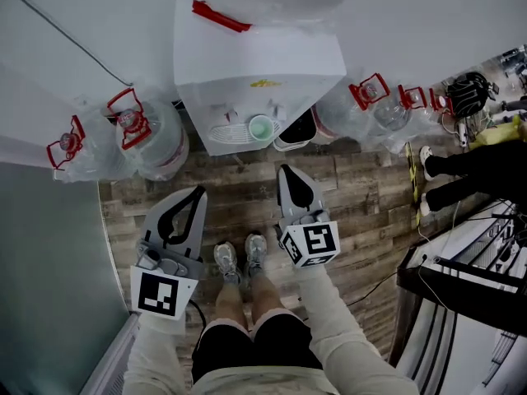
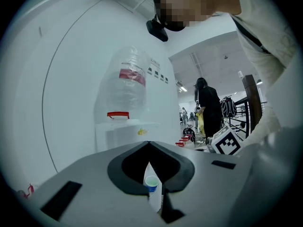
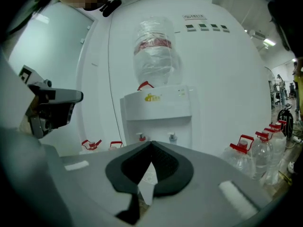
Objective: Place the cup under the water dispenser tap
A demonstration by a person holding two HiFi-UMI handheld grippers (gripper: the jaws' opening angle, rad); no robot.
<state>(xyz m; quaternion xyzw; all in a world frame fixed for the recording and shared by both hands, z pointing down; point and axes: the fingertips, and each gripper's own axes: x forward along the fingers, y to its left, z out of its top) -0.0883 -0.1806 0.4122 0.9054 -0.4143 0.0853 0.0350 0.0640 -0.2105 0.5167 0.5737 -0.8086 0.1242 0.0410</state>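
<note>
The white water dispenser (image 1: pixel 259 64) stands ahead of me with a big bottle on top. A small pale cup (image 1: pixel 261 127) sits on its drip tray (image 1: pixel 233 133), at the tray's right end below the taps. Through the left gripper's jaw opening the cup (image 2: pixel 151 183) shows with a blue band. My left gripper (image 1: pixel 200 191) and right gripper (image 1: pixel 286 169) hover over the wooden floor short of the dispenser, both shut with nothing held. The right gripper view shows the red tap (image 3: pixel 141 137) and the blue tap (image 3: pixel 173 137) above my right gripper (image 3: pixel 151 144).
Water jugs with red caps lie left of the dispenser (image 1: pixel 146 136) and right of it (image 1: pixel 380 104). A small bin (image 1: pixel 296 130) stands beside the dispenser. A person in black (image 1: pixel 465 171) is at the right, near a dark rack (image 1: pixel 461 282). My shoes (image 1: pixel 240 257) are below the grippers.
</note>
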